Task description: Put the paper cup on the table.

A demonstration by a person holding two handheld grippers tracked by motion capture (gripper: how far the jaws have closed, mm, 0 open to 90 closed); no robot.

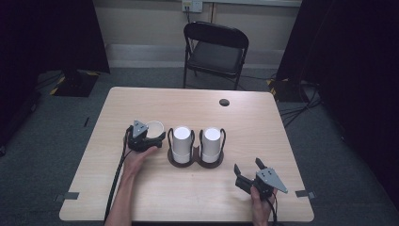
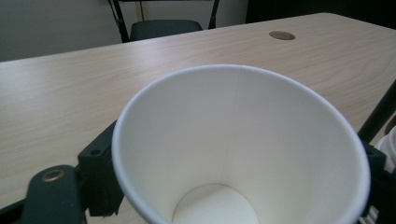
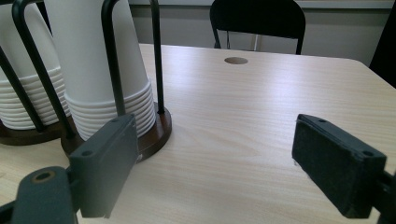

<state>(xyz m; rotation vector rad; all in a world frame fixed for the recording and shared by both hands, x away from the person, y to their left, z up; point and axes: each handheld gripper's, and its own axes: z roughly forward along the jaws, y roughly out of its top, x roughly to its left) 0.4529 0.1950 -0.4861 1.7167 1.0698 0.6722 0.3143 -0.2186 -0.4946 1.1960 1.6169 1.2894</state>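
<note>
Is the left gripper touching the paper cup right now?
Touching. In the left gripper view the paper cup sits between the left gripper jaws, its wall pressed against the left jaw pad; the high view shows it held too.

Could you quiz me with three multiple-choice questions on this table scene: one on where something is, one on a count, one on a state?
1. Where is the single paper cup?
A. On the chair
B. Between the jaws of the left gripper, left of the cup holder
C. On top of a stack

2. How many stacks of white cups stand in the holder?
A. One
B. Two
C. Four

3. How is the right gripper?
A. Open, holding nothing
B. Shut on a cup
C. Shut on the holder

Answers:
1 B, the left gripper view shows the cup's open mouth with a jaw at each side.
2 B, the high view shows a left stack and a right stack.
3 A, the right gripper view shows its jaws wide apart over bare table.
</note>
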